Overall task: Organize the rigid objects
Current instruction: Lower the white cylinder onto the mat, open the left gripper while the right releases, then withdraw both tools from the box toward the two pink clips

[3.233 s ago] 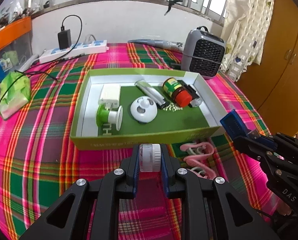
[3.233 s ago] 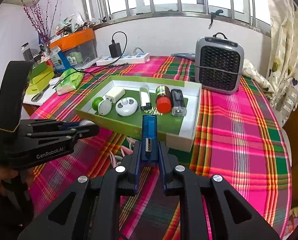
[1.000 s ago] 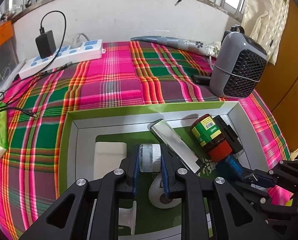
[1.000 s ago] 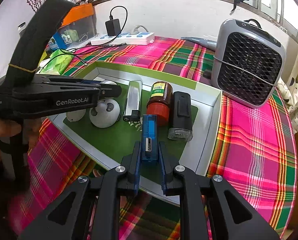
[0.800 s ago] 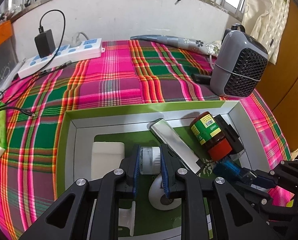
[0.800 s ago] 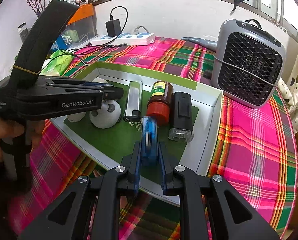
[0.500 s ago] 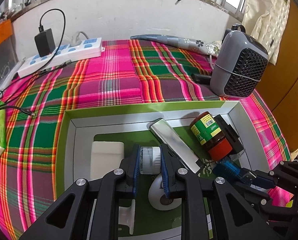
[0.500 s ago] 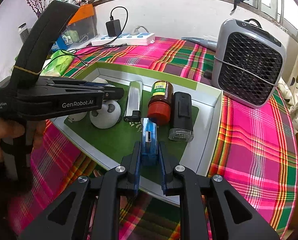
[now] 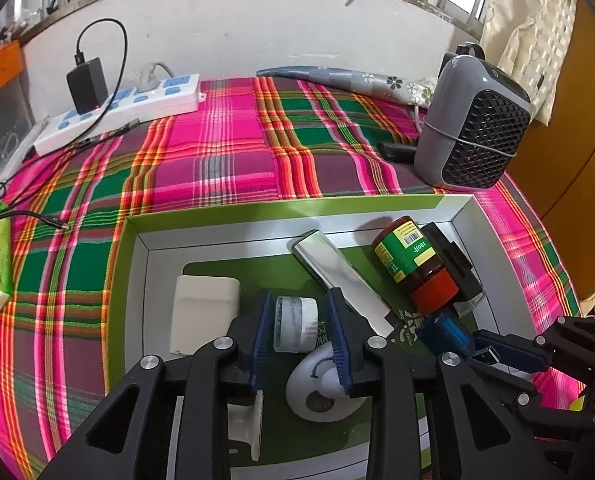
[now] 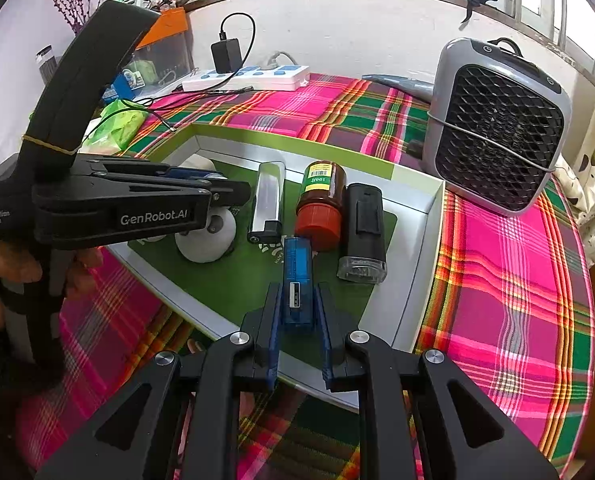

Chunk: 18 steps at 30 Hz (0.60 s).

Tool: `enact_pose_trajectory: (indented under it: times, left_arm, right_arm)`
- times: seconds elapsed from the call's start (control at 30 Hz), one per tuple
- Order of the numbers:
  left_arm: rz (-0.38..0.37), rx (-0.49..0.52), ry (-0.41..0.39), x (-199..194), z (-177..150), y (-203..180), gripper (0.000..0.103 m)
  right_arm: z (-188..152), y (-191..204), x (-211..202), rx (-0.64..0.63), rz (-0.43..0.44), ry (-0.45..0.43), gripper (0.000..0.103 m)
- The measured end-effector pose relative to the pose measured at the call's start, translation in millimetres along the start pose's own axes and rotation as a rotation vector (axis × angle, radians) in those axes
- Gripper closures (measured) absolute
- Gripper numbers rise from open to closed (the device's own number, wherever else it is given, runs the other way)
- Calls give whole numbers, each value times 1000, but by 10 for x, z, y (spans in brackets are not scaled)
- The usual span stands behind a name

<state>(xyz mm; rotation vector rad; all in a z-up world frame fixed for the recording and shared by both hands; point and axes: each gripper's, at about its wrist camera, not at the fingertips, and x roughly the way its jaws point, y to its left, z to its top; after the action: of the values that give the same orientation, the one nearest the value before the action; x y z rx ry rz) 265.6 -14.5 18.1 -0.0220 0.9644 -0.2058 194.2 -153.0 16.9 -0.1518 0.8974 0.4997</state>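
I am looking at one shallow green cardboard tray with white inner walls (image 9: 131,264) sitting on the pink-and-green plaid cloth of the bench (image 9: 225,152). Counting its contents left to right in the left wrist view: one cream rectangular block (image 9: 205,312), one small clear jar with a white lid (image 9: 295,323), one white round domed gadget (image 9: 321,392), one flat silver bar (image 9: 337,276), one brown bottle with a green label and red cap (image 9: 411,264), and one black boxy device with a clear end (image 9: 453,268) — six things.

My left gripper (image 9: 299,344) is hanging over the tray with its fingers opening; the small jar is lying between them, and the pads are standing clear of it on both sides.

My right gripper (image 10: 297,324) is keeping its fingers clenched on one translucent blue USB stick (image 10: 296,280), held above the green floor just before the red cap.

Only the right wrist view is showing the person's hand (image 10: 5,280) on the left gripper's handle. Only the left wrist view is showing the cream block plainly. Both are showing one grey fan heater (image 10: 497,128) and one white power strip (image 9: 117,114) outside the tray.
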Motion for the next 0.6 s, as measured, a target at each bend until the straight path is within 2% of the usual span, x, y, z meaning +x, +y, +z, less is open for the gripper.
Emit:
enact_pose_trajectory:
  times: [0.23,0.37,0.47,0.6]
  left_arm:
    - [11,-1,-6,-50,-28,-22,71]
    - [19,0,-21,-126,-58,-31,70]
    - [56,20,-40,-200,-87,-68,70]
    - [47,20,-61,-330,-139,-92,70]
  right_arm:
    - [-9,-3,-14,5,-6,-4,85]
    - [-11,-7,-43,15,-8,-13,78]
    - [-13,-5,-75,22,-18,-23,76]
    - [-35,-11,-129,37,-15,-41,71]
